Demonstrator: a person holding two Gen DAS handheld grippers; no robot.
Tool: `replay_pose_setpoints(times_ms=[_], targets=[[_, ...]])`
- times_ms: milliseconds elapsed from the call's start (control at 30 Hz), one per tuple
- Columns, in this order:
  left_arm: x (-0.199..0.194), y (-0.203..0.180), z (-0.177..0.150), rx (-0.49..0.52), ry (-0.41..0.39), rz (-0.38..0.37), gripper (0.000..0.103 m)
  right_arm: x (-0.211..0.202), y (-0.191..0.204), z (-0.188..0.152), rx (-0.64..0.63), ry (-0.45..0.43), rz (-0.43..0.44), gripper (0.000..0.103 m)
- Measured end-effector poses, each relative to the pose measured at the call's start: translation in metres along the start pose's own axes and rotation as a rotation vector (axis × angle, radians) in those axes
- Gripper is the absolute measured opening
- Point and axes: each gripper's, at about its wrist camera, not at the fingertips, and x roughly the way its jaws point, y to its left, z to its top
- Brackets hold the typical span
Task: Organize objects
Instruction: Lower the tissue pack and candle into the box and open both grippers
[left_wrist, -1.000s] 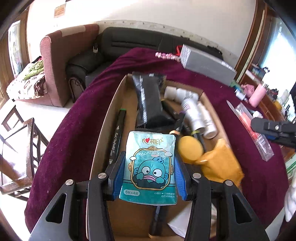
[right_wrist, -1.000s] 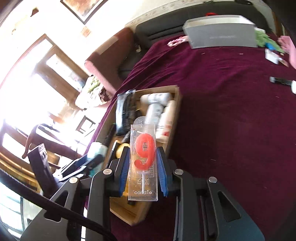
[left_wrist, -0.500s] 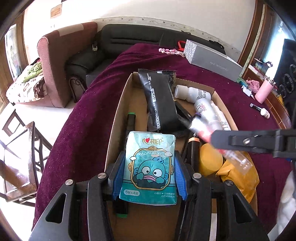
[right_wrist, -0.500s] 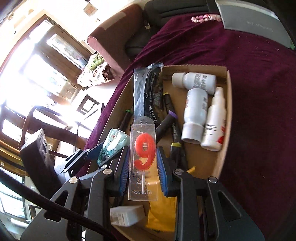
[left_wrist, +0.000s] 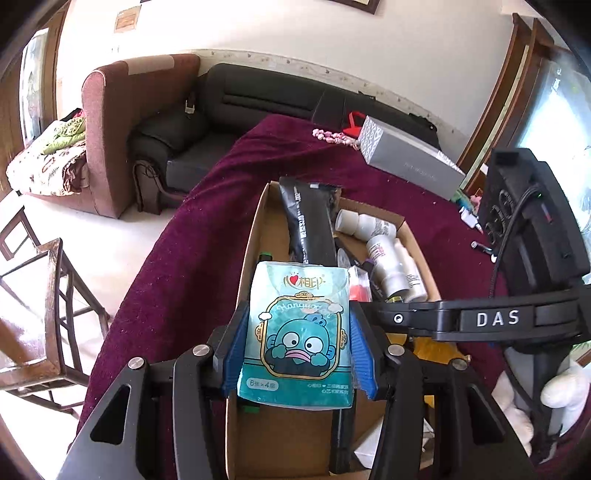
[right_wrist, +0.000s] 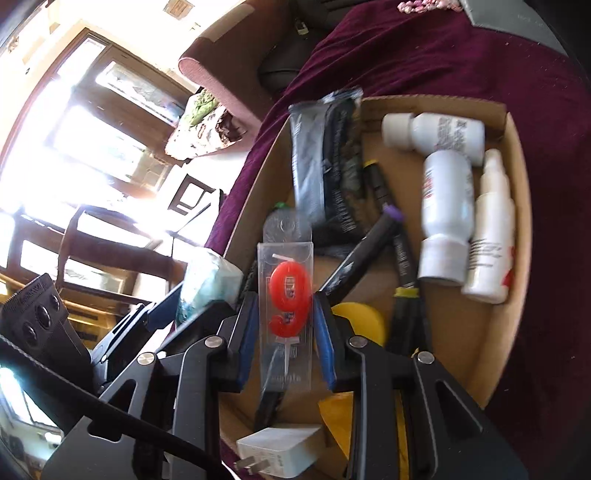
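Note:
My left gripper (left_wrist: 297, 350) is shut on a teal tissue pack (left_wrist: 297, 332) with a cartoon fish face, held above the near left part of an open cardboard box (left_wrist: 251, 258). My right gripper (right_wrist: 284, 332) is shut on a clear candle pack (right_wrist: 285, 317) holding a red number 9, and hovers over the same box (right_wrist: 517, 229). The right gripper's body (left_wrist: 491, 319) crosses the left wrist view just right of the tissue pack. The tissue pack (right_wrist: 207, 284) and left gripper show at the left of the right wrist view.
The box holds a black pouch (right_wrist: 325, 166), white bottles (right_wrist: 447, 206), several markers (right_wrist: 402, 258), a yellow round thing (right_wrist: 362, 321), a yellow bag and a white charger plug (right_wrist: 277, 454). It sits on a maroon cloth (left_wrist: 184, 266). A grey carton (left_wrist: 406, 162) lies beyond; sofas and a wooden chair stand left.
My right gripper has swung in from the cloth to over the box with the candle pack, drawing close to the left gripper. The left gripper has lifted and drawn back slightly with the tissue pack.

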Motion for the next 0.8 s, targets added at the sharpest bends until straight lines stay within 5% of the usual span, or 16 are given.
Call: replay_pose_setpoints(times_ms=[233,300,600,800], targets=[[0.002,-0.005,-0.002,0.007,-0.008,0.004,0.049,-0.011,-0.009,-0.003,0.023,-0.044,-0.045,0.032],[0.002,-0.005,-0.002,-0.001,-0.010,0.002,0.056,-0.023,-0.012,-0.004,0.017,-0.089,-0.101,0.041],[0.004,-0.028,-0.008,0.044,-0.010,0.024,0.069,-0.069,-0.017,-0.007,0.019,-0.224,-0.102,0.059],[-0.020,-0.051,-0.009,0.059,-0.154,0.090,0.085,-0.081,-0.016,-0.020,0.004,-0.279,-0.164,0.060]])
